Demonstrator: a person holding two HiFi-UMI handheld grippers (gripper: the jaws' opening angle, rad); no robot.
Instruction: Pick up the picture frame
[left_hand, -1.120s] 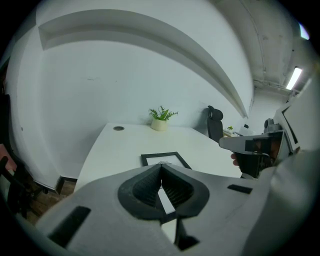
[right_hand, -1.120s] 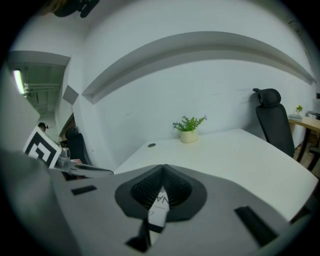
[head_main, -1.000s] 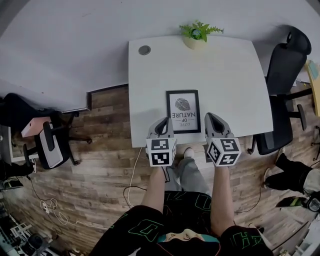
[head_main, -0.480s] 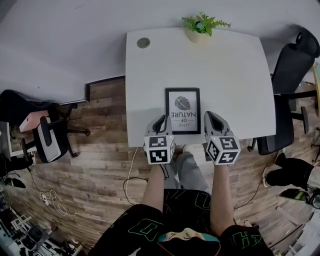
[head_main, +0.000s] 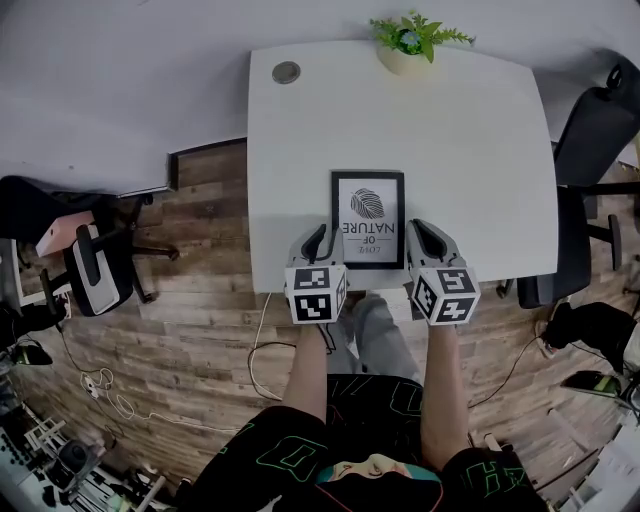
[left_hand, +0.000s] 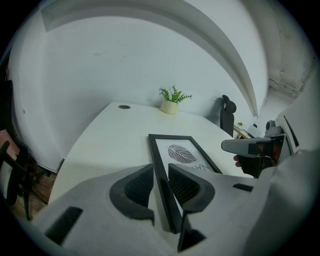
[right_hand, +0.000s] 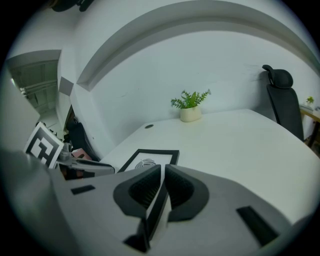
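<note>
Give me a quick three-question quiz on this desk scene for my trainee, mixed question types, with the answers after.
1. True or false: the frame stands upright on the table.
2. Where is the plant? A) at the table's far edge B) beside the frame C) on the floor
3. What lies between the left tool's jaws?
Key: 1. False, it lies flat. 2. A. 3. The frame's edge; the jaws have just been opening and do not grip it.
</note>
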